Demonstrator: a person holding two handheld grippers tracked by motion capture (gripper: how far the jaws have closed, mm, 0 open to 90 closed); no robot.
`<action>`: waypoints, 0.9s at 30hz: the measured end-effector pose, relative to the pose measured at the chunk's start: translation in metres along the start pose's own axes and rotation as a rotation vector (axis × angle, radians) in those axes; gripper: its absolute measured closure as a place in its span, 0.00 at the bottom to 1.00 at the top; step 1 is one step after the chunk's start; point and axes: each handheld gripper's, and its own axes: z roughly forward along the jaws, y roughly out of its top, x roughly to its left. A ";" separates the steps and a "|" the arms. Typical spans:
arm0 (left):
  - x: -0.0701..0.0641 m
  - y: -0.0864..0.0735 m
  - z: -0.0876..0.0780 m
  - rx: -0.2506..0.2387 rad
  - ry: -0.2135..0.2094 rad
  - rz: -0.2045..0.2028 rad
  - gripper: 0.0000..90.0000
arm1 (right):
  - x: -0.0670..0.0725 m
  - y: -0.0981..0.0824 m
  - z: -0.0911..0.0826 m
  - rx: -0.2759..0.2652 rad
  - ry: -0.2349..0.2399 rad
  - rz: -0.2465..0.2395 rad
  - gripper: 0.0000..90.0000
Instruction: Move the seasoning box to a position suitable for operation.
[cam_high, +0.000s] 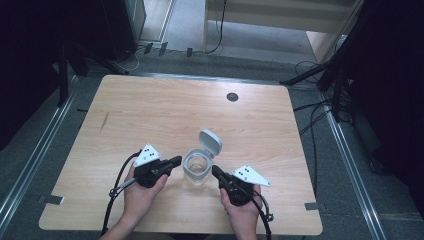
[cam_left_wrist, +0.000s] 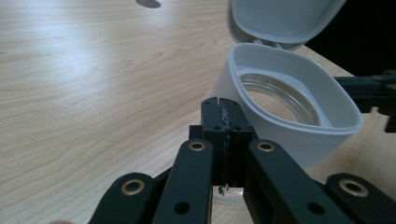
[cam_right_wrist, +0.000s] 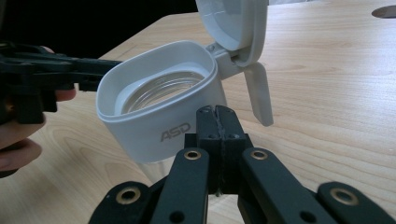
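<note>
A clear jar with a white collar (cam_high: 197, 166) stands near the table's front middle, its hinged white lid (cam_high: 210, 142) flipped open and leaning back. In the left gripper view the jar (cam_left_wrist: 294, 107) is just past the tips, to their right. The right gripper view has the jar (cam_right_wrist: 161, 107), marked ASD, just beyond the tips. My left gripper (cam_high: 176, 160) is shut with nothing in it, its tips close to the jar's left side. At the jar's right side my right gripper (cam_high: 215, 171) is shut and holds nothing. Each gripper's jaws press together in its own view: left gripper (cam_left_wrist: 219, 105), right gripper (cam_right_wrist: 216, 113).
The wooden table (cam_high: 150, 115) has a round grommet hole (cam_high: 232, 97) near its far edge. Floor rails, cables and dark stands surround the table.
</note>
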 end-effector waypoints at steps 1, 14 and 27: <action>-0.004 -0.001 0.000 0.006 0.006 0.017 1.00 | 0.000 0.000 0.002 0.002 -0.002 0.001 1.00; -0.016 -0.003 -0.004 0.010 -0.030 0.030 1.00 | -0.016 0.010 0.019 0.007 -0.008 -0.011 1.00; 0.052 -0.032 -0.043 -0.084 0.116 -0.077 0.41 | -0.038 0.041 0.023 0.011 -0.029 -0.030 1.00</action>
